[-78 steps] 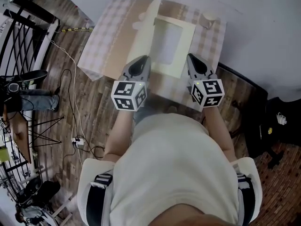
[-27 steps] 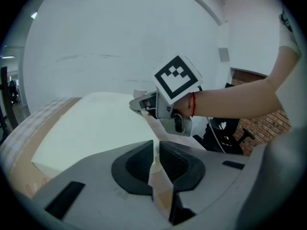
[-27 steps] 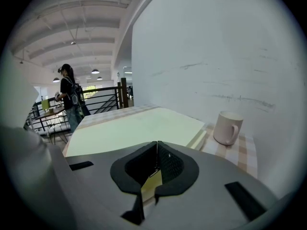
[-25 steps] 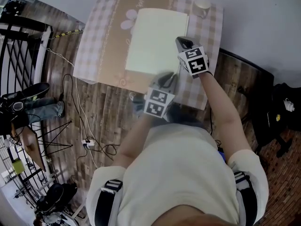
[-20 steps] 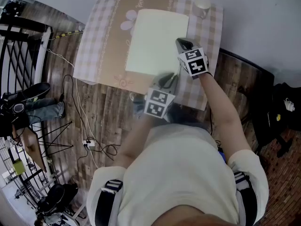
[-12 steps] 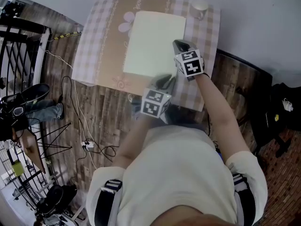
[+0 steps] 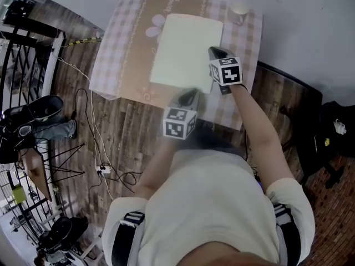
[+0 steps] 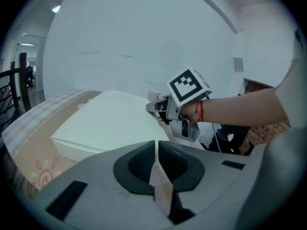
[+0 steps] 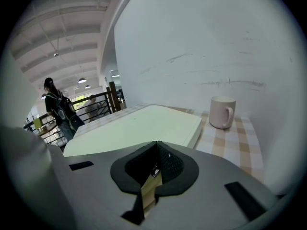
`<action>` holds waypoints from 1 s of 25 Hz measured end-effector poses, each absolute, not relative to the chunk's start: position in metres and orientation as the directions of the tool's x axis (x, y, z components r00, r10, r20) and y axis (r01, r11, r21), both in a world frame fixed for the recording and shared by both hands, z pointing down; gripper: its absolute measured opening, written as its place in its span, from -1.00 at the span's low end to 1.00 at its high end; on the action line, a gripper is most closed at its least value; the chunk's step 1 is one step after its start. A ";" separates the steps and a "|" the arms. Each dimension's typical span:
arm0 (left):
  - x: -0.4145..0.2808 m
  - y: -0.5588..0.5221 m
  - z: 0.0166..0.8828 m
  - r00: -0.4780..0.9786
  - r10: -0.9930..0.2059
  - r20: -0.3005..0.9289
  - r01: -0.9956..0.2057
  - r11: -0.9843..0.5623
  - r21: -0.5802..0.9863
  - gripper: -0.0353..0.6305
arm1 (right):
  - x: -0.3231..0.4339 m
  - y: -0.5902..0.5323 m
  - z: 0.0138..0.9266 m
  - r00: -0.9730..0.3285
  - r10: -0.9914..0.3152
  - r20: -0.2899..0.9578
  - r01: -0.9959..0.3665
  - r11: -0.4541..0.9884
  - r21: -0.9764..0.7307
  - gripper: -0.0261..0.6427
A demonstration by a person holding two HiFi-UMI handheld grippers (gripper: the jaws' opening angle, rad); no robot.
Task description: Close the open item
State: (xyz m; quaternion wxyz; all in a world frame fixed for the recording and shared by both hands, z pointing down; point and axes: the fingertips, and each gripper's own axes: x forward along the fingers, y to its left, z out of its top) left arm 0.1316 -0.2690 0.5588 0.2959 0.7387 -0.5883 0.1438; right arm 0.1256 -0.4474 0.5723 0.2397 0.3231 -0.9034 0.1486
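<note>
Risk seems slight: the flat white box (image 7: 186, 49) lies shut; left tongs (image 8: 156, 152) closing on nothing, right tongs (image 9: 156, 157) together, empty, could nudge the mug (image 7: 239, 9) at upper right.

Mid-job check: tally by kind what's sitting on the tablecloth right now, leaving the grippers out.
Flat white box, lid down: 1
White mug: 1
Total on the checked tablecloth: 2
</note>
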 end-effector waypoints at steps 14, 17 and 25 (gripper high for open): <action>0.066 -0.212 0.510 0.137 -0.867 0.478 -0.957 0.008 0.289 -0.83 | 0.121 -0.335 0.505 -0.759 -0.510 0.404 -0.591 0.801 -0.099 -0.92; 0.055 -0.193 0.500 0.132 -0.877 0.462 -0.957 0.008 0.289 -0.83 | 0.123 -0.305 0.489 -0.769 -0.524 0.365 -0.594 0.797 -0.107 -0.92; 0.034 -0.131 0.488 0.146 -0.887 0.438 -0.957 -0.015 0.288 -0.83 | 0.124 -0.213 0.462 -0.773 -0.557 0.304 -0.599 0.798 -0.062 -0.92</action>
